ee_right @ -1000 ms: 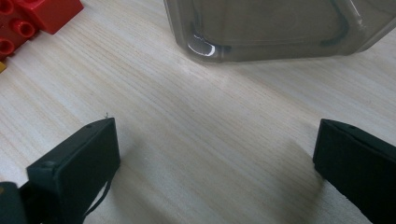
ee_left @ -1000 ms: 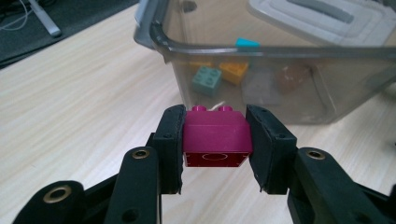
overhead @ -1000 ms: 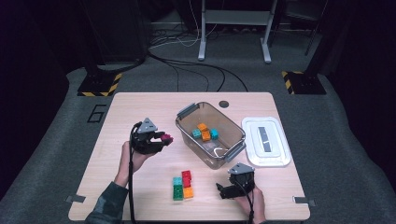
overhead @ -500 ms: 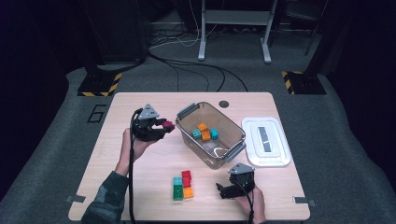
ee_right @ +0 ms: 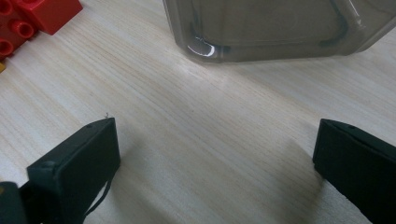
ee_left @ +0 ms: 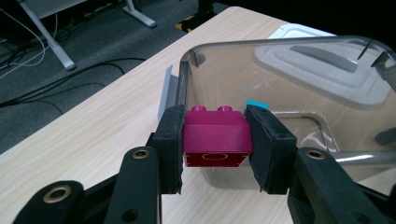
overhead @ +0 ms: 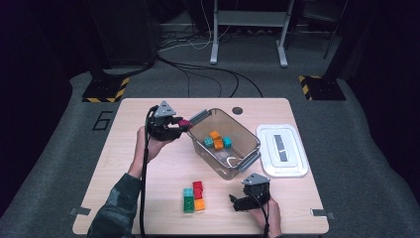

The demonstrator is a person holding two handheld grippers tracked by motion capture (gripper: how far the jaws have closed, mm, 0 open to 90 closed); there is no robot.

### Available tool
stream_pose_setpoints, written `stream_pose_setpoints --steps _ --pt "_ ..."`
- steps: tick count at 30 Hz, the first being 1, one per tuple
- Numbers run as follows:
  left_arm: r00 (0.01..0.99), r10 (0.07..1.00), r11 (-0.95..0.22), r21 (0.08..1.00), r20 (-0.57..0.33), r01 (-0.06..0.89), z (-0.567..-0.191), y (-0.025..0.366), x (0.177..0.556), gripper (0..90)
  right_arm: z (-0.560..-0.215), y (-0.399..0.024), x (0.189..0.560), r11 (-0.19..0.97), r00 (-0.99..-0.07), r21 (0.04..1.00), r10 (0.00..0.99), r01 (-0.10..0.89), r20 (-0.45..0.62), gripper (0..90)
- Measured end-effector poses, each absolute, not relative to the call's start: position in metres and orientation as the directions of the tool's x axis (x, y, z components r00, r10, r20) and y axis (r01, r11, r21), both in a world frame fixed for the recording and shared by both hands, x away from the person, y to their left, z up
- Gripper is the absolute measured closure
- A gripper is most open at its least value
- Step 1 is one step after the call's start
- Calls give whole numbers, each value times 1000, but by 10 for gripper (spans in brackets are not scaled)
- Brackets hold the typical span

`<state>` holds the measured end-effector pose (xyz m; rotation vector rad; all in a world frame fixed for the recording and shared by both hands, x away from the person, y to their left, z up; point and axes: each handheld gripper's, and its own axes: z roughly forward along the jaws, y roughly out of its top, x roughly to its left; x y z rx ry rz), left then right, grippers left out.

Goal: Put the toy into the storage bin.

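left gripper (ee_left: 215,149): fingers clamp magenta two-stud plastic brick (ee_left: 215,138) at clear plastic bin's (overhead: 247,157) rim | right gripper (ee_right: 215,158): fingers spread, empty, on wooden counter (ee_right: 201,116)

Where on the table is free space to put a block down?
Bare wood lies left of the clear bin, below the left hand-held gripper, and along the near edge beside the loose blocks. Crowded: bin, white lid, right hand-held gripper.
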<state>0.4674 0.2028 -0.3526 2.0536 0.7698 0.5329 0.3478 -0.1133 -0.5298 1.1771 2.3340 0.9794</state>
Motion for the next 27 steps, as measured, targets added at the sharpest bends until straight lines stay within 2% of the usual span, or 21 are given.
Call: stream_pose_setpoints --steps 13,27 --pt "735 673 -453 834 87 316 -350 181 483 587 -530 -113 348 416 -594 714 804 564 1 0" --pt "741 669 -460 813 53 357 -366 169 501 587 -530 -113 348 416 -594 714 804 563 0 0"
